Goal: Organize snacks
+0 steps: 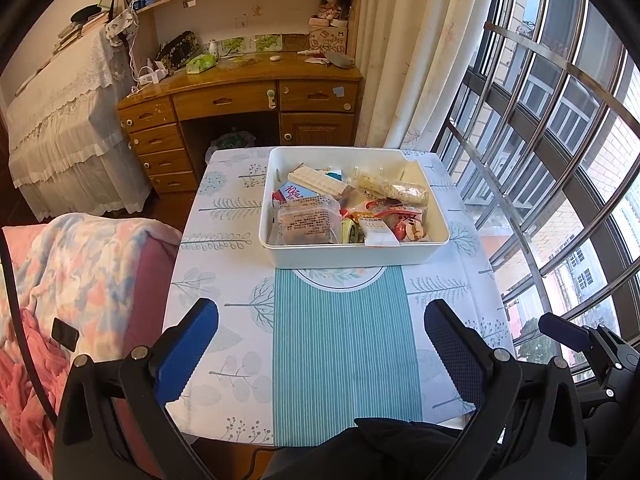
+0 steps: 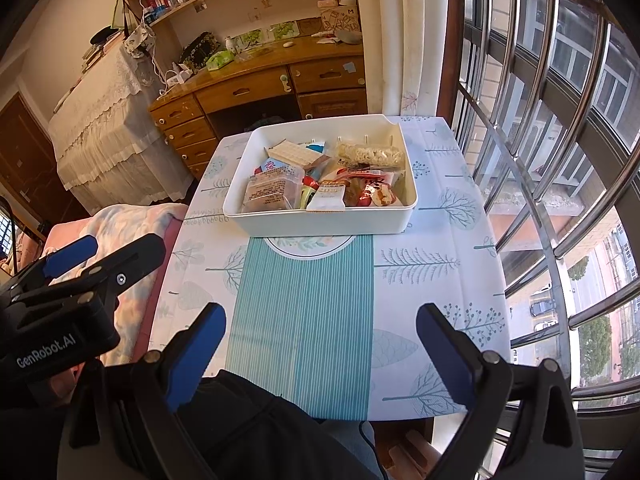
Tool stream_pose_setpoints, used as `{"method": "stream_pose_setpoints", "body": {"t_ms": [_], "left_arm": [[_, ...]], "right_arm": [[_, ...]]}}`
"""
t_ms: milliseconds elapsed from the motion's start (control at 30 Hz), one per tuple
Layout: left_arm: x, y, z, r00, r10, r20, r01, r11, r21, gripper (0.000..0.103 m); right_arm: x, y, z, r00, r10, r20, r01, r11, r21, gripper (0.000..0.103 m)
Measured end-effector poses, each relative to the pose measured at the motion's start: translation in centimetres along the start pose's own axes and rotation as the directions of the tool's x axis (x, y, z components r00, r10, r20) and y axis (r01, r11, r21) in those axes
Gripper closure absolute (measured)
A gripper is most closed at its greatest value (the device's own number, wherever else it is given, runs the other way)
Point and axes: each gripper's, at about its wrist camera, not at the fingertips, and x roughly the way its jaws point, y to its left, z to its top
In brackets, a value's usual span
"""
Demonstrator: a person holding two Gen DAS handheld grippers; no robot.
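Observation:
A white bin [image 1: 352,258] [image 2: 320,222] stands at the far middle of the small table. It holds several snack packs: a clear pack of brown cakes [image 1: 306,224] [image 2: 270,194], a white wafer bar [image 1: 318,184], a puffed rice bar [image 1: 404,192] [image 2: 370,154] and red wrappers [image 1: 408,228]. My left gripper [image 1: 320,314] is open and empty, held over the table's near edge, well short of the bin. My right gripper [image 2: 320,318] is open and empty, also short of the bin. The left gripper also shows at the left of the right wrist view [image 2: 80,264].
The table carries a leaf-print cloth with a teal striped runner [image 1: 346,344] [image 2: 304,320]. A bed with a pink blanket [image 1: 68,280] lies left. A wooden desk [image 1: 240,96] stands behind. A barred window [image 1: 560,160] runs along the right.

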Motion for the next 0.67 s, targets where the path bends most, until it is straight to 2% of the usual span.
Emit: {"method": "stream_pose_setpoints", "body": {"t_ms": [667], "left_arm": [[1.7, -0.5, 0.5, 0.998, 0.004, -0.055, -0.003, 1.0, 0.009, 0.001]], "right_arm": [[0.0, 0.2, -1.6, 0.997, 0.038, -0.061, -0.038, 0.999, 0.007, 0.006]]}}
